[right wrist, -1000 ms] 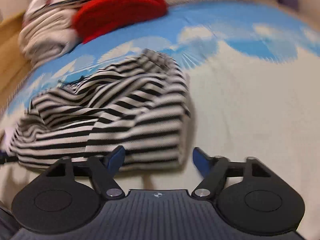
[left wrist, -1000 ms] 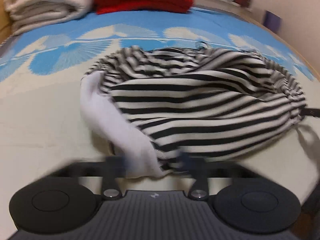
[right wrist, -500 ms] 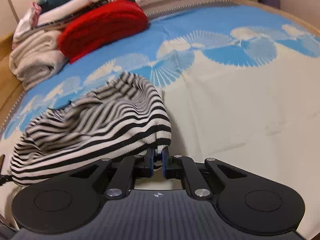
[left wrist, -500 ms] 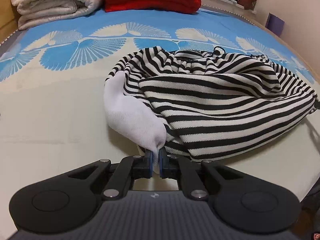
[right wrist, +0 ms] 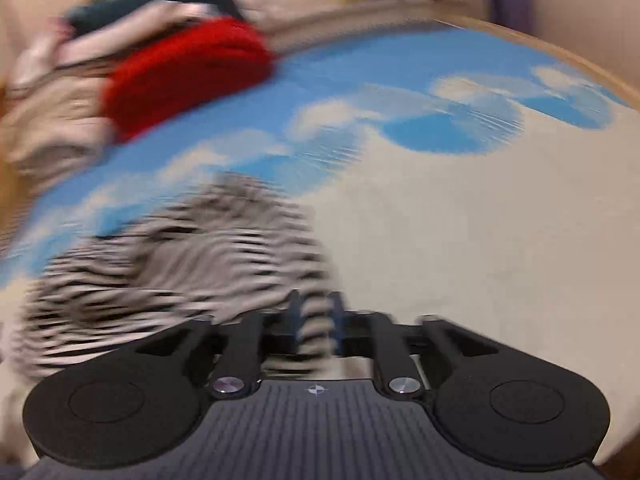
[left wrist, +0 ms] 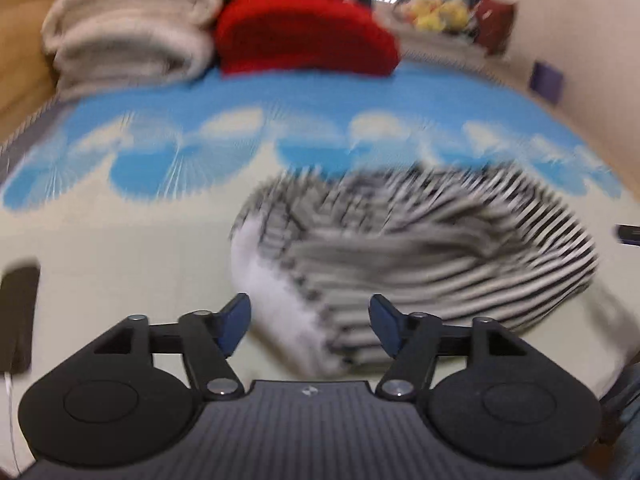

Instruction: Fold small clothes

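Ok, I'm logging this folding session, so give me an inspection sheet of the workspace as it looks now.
Surface: bed cover, cream with blue fan prints.
Job's things: striped garment bunched on the cover, white lining showing at its near left edge; frames blurred.
Clutter: red knit and cream blankets stacked at the far end; soft toys beyond.
Grippers: left gripper jaws wide and opening, pads clear of the fabric; right gripper jaws opening, striped cloth seen between them.
Cables: thin white cord at the left edge.
Surroundings: pale wall, dark object at left.
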Motion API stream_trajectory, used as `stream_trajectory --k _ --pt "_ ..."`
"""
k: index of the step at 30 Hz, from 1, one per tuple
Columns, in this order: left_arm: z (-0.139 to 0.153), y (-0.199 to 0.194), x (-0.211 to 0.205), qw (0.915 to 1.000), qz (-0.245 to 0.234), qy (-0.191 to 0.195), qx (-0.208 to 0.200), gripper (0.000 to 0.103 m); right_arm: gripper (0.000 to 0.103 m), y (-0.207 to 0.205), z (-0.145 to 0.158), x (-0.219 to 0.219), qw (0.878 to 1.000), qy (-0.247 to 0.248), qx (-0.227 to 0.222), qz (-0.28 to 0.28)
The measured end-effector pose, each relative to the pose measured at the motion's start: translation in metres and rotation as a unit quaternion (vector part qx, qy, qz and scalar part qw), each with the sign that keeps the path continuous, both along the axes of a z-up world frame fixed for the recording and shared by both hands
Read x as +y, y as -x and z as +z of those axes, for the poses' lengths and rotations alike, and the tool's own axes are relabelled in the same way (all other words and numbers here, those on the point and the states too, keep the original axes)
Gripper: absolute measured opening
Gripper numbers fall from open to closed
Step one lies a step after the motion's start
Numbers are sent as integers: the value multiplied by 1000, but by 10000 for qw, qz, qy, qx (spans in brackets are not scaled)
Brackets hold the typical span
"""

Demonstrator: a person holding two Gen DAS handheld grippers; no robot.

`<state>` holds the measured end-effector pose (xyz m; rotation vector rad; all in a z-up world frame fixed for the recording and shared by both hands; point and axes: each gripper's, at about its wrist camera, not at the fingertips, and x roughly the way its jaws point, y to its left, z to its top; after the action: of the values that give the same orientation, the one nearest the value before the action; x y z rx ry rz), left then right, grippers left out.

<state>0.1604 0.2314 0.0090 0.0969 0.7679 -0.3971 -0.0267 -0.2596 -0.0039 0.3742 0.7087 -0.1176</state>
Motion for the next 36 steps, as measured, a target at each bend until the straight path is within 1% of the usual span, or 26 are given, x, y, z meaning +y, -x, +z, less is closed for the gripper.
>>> stream_trajectory --k 2,3,5,7,8,10,12,13,14,15,16,17,19,21,23,24,26,27,28,29,30,31,32,33,34,36 --pt "21 -6 -19 9991 -227 -63 -357 80 52 -21 17 27 9977 142 -272 601" --pt "26 -10 -29 9984 -283 -114 -482 87 54 -38 24 41 9950 264 -397 877" --pt "26 -31 -54 9967 -436 -293 -622 88 60 -70 30 61 9906 477 -465 1194" --pt "11 -59 -74 9961 -603 -457 -459 88 68 -108 22 73 9861 662 -413 1468" --pt "0 -75 -82 9963 -604 -535 -295 88 74 -129 14 76 9856 720 -236 1515" --pt "-25 -104 -95 9963 -580 -629 32 88 74 -163 -4 80 9869 792 59 1406" --pt "-47 -124 -104 9953 -618 -684 312 87 74 -188 -26 82 9872 705 306 1398" --pt "-58 -131 -108 9946 -643 -701 416 83 74 -196 -35 82 9880 609 367 1375" --pt "-66 -135 -110 9942 -677 -682 481 75 70 -201 -43 82 9891 516 396 1321" --pt "-72 -138 -108 9939 -753 -624 510 40 45 -205 -52 84 9893 470 471 1298" --pt "-75 -141 -109 9928 -875 -538 624 17 21 -212 -57 87 9889 546 622 1234" --pt "-74 -144 -111 9921 -905 -524 693 16 8 -215 -59 89 9888 594 705 1174" --pt "-59 -140 -108 9934 -932 -508 440 11 6 -212 -50 89 9905 491 575 1152" --pt "-41 -136 -98 9949 -919 -220 343 11 5 -200 -31 83 9916 349 353 1195" --pt "-24 -134 -86 9963 -848 97 114 11 5 -191 -8 75 9928 190 15 1179" --pt "-17 -136 -82 9970 -734 236 3 11 5 -189 4 70 9942 126 -268 1032" --pt "-10 -148 -79 9971 -437 616 -69 12 5 -192 15 64 9947 17 -645 805" --pt "-11 -159 -80 9968 -184 781 -61 14 5 -199 16 63 9947 -29 -792 658" --pt "-17 -170 -85 9965 52 834 -4 21 4 -206 12 64 9948 -30 -859 555" --pt "-30 -181 -91 9967 291 761 68 28 4 -214 2 66 9950 0 -883 459" --pt "-42 -188 -95 9967 489 637 106 50 5 -223 -13 70 9956 79 -869 352" --pt "-58 -196 -100 9966 679 429 173 68 5 -234 -32 74 9969 150 -724 273" --pt "-73 -202 -105 9964 769 197 299 76 11 -245 -52 76 9987 198 -418 200" --pt "-84 -207 -110 9957 823 0 426 83 21 -254 -73 76 9997 201 87 84" --pt "-89 -207 -108 9954 851 -57 438 86 24 -258 -88 75 9992 106 385 -9" --pt "-89 -205 -107 9954 872 -123 373 92 29 -257 -97 74 9995 45 322 5"
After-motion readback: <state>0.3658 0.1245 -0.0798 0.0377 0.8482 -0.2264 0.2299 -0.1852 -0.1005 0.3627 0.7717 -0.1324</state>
